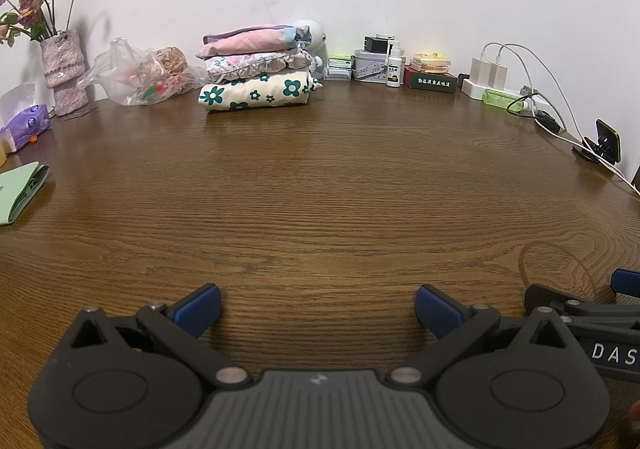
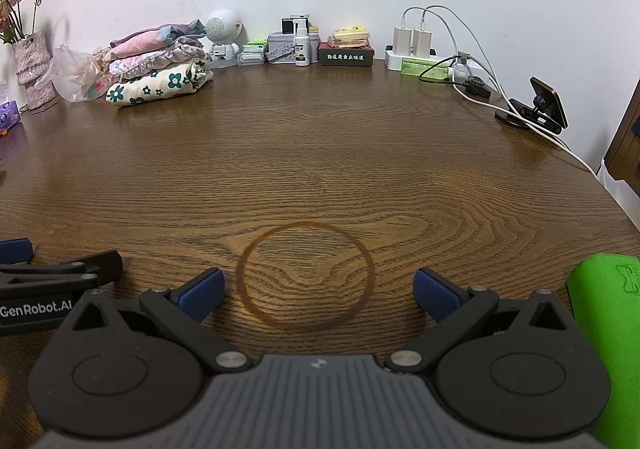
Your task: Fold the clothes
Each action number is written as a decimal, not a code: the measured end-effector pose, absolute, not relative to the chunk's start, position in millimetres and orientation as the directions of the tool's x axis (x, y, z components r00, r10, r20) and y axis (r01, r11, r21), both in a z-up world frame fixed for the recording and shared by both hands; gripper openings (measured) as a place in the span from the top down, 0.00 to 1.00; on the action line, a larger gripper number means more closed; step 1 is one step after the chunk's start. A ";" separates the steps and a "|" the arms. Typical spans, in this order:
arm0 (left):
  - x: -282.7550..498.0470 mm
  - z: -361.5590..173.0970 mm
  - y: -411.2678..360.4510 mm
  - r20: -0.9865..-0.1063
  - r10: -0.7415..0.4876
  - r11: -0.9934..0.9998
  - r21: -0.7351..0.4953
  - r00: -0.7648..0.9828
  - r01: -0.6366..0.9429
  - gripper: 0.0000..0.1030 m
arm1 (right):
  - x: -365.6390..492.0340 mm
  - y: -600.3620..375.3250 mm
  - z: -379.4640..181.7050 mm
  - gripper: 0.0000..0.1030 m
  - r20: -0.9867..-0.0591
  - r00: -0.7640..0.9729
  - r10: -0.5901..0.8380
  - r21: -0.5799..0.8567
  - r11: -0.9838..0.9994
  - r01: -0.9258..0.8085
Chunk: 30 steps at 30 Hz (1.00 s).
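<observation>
Left wrist view: left hand-held gripper (image 1: 318, 307) low over the bare counter (image 1: 320, 177), blue pads spread wide, nothing between them, likely parked so the working space ahead stays free. Folded stack of clothes (image 1: 256, 71) far back against the wall, three pieces squared one on another, flowered piece at the bottom, pushed clear of the middle probably to leave room for the next garment. Plastic bag (image 1: 138, 75) just left of the stack, vase (image 1: 64, 71) further left, small boxes and bottles lined along the wall to the right, chargers (image 1: 490, 71) with cords trailing off the far right. Green folded item (image 1: 20, 193) at the left edge, cloth or paper hard to tell at this distortion. Tip of the other tool poking in at lower right. Right wrist view: right hand-held gripper (image 2: 318, 291) likewise wide open and empty, poised over a dark ring stain (image 2: 306, 275) on the wood. Same stack (image 2: 160, 67) far back left, well apart from both tools. Bright green object (image 2: 608, 337) close at the right edge, partly cut off. No unfolded garment visible anywhere on the counter, so by the look of it either finished or waiting for another piece.
</observation>
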<state>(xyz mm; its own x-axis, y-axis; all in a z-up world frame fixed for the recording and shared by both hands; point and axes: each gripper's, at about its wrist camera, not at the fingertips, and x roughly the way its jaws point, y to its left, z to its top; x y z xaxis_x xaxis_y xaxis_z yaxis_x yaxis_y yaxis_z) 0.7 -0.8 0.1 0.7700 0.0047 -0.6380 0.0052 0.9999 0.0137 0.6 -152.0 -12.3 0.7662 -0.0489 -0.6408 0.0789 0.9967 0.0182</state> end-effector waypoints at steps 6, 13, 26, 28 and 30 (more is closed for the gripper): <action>0.6 0.2 -0.8 -0.638 0.004 1.000 0.014 0.770 0.006 0.00 | 0.8 -153.1 -12.2 0.01 -0.641 0.766 -0.049 0.018 0.997 0.079; 0.6 0.4 -0.9 -0.638 0.003 1.000 0.013 0.770 0.007 0.00 | 0.6 -155.0 -11.9 0.01 -0.641 0.766 -0.048 0.019 0.997 0.078; -0.7 0.8 -0.8 -0.636 0.007 1.000 0.012 0.771 0.001 0.00 | 2.5 -154.9 -12.7 0.00 -0.641 0.766 -0.051 0.013 0.997 0.078; 0.2 0.9 -0.7 -0.637 0.015 1.000 0.013 0.771 -0.009 0.00 | 2.4 -154.9 -12.8 0.00 -0.641 0.766 -0.051 0.014 0.997 0.078; 1.7 0.9 -0.4 -0.637 0.027 1.000 0.014 0.771 -0.024 0.00 | 3.7 -154.4 -12.8 0.00 -0.641 0.766 -0.052 0.016 0.997 0.082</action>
